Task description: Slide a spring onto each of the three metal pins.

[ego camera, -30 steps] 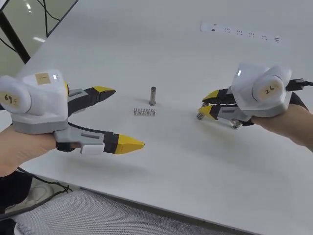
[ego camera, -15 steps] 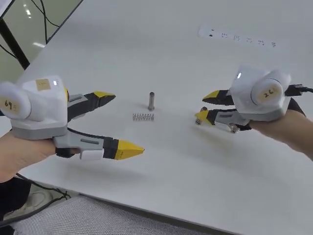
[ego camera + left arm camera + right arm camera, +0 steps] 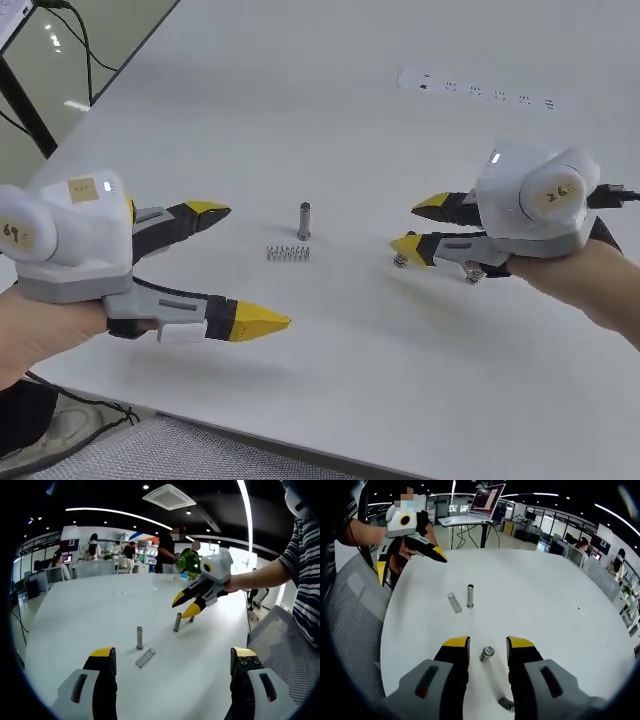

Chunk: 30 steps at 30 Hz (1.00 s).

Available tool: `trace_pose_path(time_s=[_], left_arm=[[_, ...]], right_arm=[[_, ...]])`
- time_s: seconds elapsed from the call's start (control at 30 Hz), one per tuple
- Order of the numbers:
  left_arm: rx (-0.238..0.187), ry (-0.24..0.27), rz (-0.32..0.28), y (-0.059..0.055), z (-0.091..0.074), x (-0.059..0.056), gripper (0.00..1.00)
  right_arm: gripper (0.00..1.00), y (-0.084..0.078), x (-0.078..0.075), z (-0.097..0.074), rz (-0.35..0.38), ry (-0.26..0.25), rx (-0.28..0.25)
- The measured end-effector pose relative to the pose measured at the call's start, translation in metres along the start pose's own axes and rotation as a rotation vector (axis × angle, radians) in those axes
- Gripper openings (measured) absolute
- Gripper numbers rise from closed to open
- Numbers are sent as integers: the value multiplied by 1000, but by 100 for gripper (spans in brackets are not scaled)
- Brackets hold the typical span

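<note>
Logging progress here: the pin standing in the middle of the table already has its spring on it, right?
Not quite. The pin does stand in the middle of the table, but it is bare. A spring lies flat on the table beside it, as the head view shows.

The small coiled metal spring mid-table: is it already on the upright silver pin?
No, the small coiled metal spring lies flat on the white table beside the bare upright silver pin.
</note>
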<state>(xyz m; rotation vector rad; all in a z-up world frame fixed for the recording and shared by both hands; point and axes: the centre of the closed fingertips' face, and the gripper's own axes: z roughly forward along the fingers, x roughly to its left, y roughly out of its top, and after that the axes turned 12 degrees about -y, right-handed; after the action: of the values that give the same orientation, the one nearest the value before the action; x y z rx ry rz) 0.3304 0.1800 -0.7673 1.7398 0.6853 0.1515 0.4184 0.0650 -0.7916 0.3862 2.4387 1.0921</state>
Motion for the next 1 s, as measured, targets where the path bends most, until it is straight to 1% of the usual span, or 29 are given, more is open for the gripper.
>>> trace_pose_path(time_s=[0.27, 0.33, 0.4, 0.53, 0.6, 0.8, 1.0], left_arm=[[-2, 4, 1, 0, -1, 2, 94], [-1, 2, 0, 0, -1, 2, 94], [0, 1, 0, -1, -1, 1, 94], [-1, 1, 0, -1, -2, 1, 94], [-3, 2, -1, -1, -2, 2, 94], [-6, 5, -5, -1, -4, 3, 93], [-7, 6, -7, -2, -5, 3, 93]], right_arm=[[31, 11, 2, -7, 69, -4, -40], [31, 15, 5, -8, 85, 1, -52], [31, 18, 8, -9, 86, 6, -59], [31, 27, 17, -11, 79, 27, -75], [31, 31, 23, -10, 60, 43, -79], [30, 39, 35, -6, 6, 89, -81], [28, 46, 43, -1, -30, 131, -73]])
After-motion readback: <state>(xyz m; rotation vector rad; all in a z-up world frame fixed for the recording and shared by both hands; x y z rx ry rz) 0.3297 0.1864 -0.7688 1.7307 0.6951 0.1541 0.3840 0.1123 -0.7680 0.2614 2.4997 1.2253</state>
